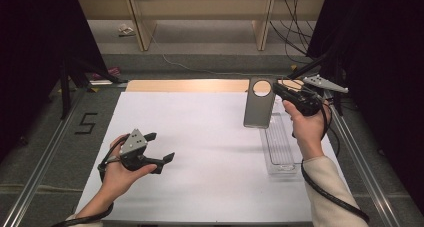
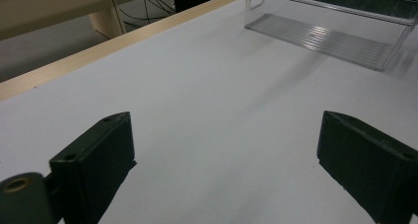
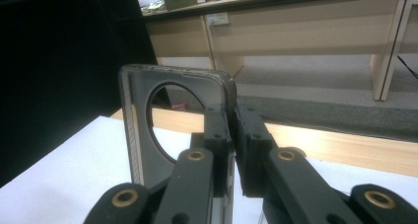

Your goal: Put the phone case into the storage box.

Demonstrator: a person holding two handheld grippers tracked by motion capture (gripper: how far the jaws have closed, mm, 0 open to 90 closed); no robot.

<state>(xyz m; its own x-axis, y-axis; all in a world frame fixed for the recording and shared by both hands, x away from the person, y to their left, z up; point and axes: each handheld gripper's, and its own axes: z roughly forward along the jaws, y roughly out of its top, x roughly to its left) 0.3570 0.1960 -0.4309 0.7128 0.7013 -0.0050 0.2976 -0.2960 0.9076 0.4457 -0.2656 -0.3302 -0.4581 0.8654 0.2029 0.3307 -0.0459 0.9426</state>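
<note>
A grey metal plate (image 1: 258, 110) with a round hole near its top stands upright at the far right of the white table (image 1: 200, 152). My right gripper (image 1: 276, 89) is shut on the plate's upper right edge; in the right gripper view the black jaws (image 3: 231, 116) pinch the plate (image 3: 134, 130) beside the hole. A clear plastic tray (image 1: 280, 147) lies just behind and right of the plate, running toward the near edge. My left gripper (image 1: 161, 147) hovers low over the table at the near left, open, with nothing between its jaws (image 2: 224, 155). The tray (image 2: 325, 36) lies far ahead of it.
Wooden shelving (image 1: 200, 12) and loose cables (image 1: 295, 37) lie beyond the table's far edge. Metal rails (image 1: 45, 157) run along both sides, and a "5" mark (image 1: 86, 123) is on the floor at left. Dark curtains close in left and right.
</note>
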